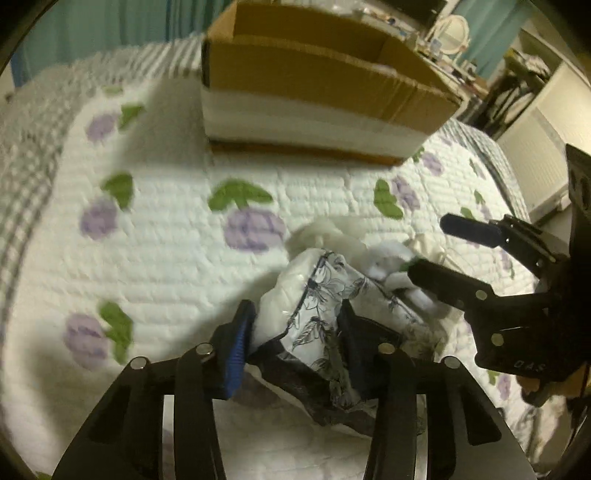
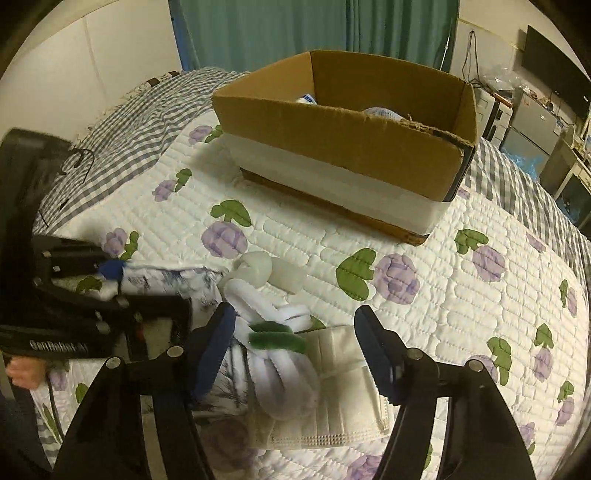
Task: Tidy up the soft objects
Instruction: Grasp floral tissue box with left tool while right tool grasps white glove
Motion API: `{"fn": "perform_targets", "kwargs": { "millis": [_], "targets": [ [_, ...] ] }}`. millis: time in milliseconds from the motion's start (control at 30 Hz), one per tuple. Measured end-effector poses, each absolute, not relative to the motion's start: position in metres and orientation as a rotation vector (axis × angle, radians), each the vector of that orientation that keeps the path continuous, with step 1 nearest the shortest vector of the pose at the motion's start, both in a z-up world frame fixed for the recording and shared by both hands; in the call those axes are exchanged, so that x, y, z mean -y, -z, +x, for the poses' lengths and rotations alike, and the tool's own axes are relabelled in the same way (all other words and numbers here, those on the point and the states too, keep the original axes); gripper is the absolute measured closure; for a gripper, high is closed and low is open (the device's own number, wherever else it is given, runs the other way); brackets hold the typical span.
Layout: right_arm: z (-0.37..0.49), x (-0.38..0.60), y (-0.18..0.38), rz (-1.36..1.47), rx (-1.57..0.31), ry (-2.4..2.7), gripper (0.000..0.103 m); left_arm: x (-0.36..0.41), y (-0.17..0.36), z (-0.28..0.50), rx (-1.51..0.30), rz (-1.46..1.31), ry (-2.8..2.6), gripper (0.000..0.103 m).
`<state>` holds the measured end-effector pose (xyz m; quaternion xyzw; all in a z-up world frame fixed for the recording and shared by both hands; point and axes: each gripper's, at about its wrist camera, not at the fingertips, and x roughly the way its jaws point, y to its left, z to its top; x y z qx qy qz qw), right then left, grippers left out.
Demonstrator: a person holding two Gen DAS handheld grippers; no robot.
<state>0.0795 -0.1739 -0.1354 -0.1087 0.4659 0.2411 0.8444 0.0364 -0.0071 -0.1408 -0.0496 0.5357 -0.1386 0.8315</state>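
Observation:
My left gripper point(image 1: 295, 328) is shut on a white pack with a dark floral print point(image 1: 325, 310), held just over the quilt; it also shows in the right wrist view point(image 2: 155, 280). My right gripper point(image 2: 295, 339) is open, its jaws on either side of a white fuzzy rope bundle with a green band point(image 2: 280, 354) that lies on a folded cream cloth point(image 2: 340, 391). A pale translucent soft piece point(image 2: 266, 269) lies just beyond. The right gripper also shows in the left wrist view point(image 1: 439, 251). An open cardboard box point(image 2: 354, 147) stands farther back on the bed.
The bed carries a white quilt with purple flowers and green leaves point(image 2: 443, 295), with a grey checked border point(image 2: 125, 129). The box holds a few items, barely visible point(image 2: 380, 110). Green curtains point(image 2: 295, 29) hang behind; furniture and appliances point(image 2: 532, 122) stand at the right.

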Motion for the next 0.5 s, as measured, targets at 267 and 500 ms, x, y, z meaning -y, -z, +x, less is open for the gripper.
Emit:
{"fn": "perform_targets", "kwargs": {
  "millis": [267,500],
  "targets": [
    [0.079,0.169,0.138,-0.231,-0.993,-0.513,0.036,-0.022,0.119,0.049,-1.016,-0.028,0.207,0.061],
    [0.077,0.155,0.148,-0.260,-1.008,-0.546,0.041,-0.035,0.098,0.059,-0.915,0.013,0.146,0.061]
  ]
}}
